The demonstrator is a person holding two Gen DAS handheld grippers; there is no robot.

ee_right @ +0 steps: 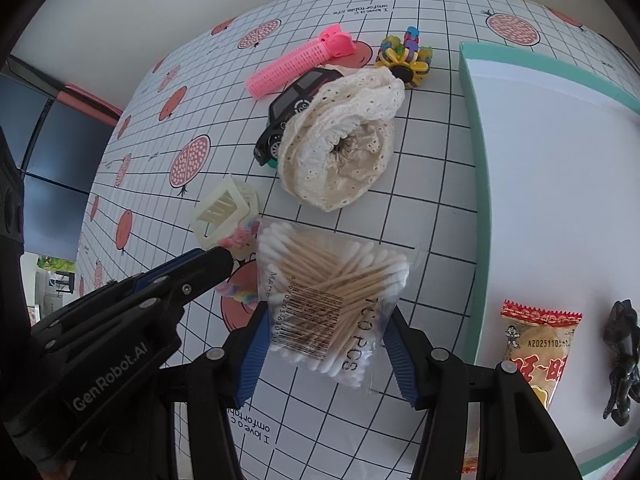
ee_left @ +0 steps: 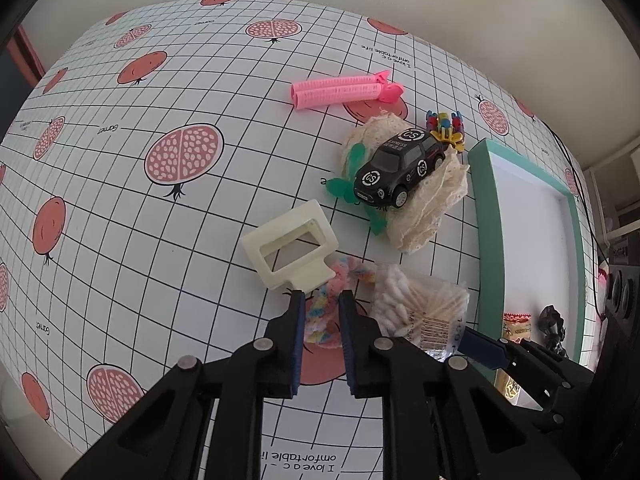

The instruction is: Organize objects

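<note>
My left gripper (ee_left: 322, 300) points steeply down and is shut on a fluffy pastel hair tie (ee_left: 320, 322), whose loops bulge out beside the pads. A cream claw clip (ee_left: 290, 246) lies just beyond the tips, touching the tie. In the right wrist view the left gripper (ee_right: 222, 254) enters from the left with the pink fluff (ee_right: 240, 238) at its tip. My right gripper (ee_right: 326, 312) stands open, one finger on each side of the near end of a clear bag of cotton swabs (ee_right: 332, 284). I see no squeeze on the bag.
Farther off lie a black toy car (ee_left: 400, 170) on a cream lace cloth (ee_left: 428, 212), a green piece (ee_left: 344, 188), pink hair rollers (ee_left: 340, 90) and a colourful toy (ee_left: 444, 124). A teal-rimmed box (ee_right: 476, 160) on the right holds a snack packet (ee_right: 536, 344) and a black figure (ee_right: 622, 360).
</note>
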